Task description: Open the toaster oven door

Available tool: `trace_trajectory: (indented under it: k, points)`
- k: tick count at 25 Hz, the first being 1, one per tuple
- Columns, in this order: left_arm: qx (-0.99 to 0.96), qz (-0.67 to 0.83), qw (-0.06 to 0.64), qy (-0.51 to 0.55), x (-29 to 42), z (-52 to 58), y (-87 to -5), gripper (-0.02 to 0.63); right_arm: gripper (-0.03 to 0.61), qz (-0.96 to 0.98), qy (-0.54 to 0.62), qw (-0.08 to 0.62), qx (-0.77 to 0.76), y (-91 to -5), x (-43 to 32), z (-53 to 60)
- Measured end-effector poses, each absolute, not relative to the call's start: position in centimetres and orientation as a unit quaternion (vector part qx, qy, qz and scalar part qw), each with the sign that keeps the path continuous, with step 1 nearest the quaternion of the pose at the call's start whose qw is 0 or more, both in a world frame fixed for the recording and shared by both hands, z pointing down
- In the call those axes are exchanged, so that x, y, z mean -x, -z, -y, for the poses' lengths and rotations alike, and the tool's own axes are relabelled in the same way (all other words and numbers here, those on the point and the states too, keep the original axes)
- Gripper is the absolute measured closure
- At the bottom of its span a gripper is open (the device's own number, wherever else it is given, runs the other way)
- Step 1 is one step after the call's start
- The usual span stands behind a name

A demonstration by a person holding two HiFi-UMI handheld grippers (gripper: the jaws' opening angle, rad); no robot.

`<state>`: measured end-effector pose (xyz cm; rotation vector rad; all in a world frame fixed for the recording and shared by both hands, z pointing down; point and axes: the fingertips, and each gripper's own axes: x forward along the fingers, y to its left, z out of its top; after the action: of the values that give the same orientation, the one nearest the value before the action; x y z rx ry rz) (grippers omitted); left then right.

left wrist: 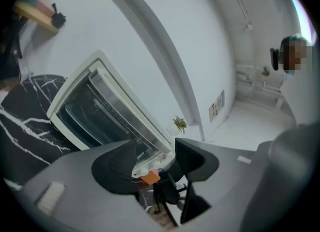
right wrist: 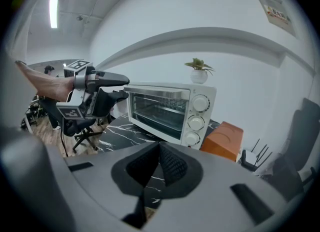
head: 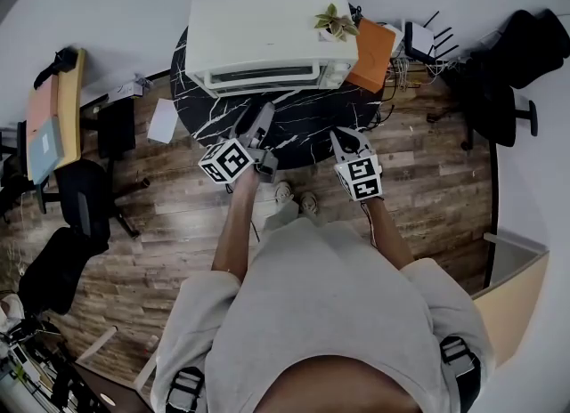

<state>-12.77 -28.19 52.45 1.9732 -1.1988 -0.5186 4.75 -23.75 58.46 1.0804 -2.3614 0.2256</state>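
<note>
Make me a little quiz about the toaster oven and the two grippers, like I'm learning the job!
1. True or false: the toaster oven has its door open already.
2. What stands on top of the toaster oven? A) a cup B) a small potted plant C) a book
3. Fill in: the gripper with its jaws apart is the ____ one.

Key
1. False. The door is shut.
2. B.
3. Left. The left gripper has its jaws apart with nothing between them. The right gripper has its jaws together.
</note>
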Motion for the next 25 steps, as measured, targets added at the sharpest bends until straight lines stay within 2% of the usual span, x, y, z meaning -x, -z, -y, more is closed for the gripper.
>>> trace_trajectory:
  k: [10, 16, 25]
  points:
    - [-0.694, 0.392, 0.469, 0.38, 13.0, 28.5, -51.6, 0.38, 0.565, 0.873, -0.084, 0.266, -0.399, -58.5, -4.7, 23.6]
    - [-0.637, 0.38, 0.502, 0.445, 14.2, 29.0, -52.9, 0.373, 0.565, 0.871, -0.086, 0.272, -0.399, -58.7, -4.9, 23.2]
    - [-0.591, 0.367, 0.529, 0.486, 14.6, 30.0, -53.7, 0.373, 0.565, 0.869, -0.086, 0.274, -0.403, -58.7, -5.3, 23.2]
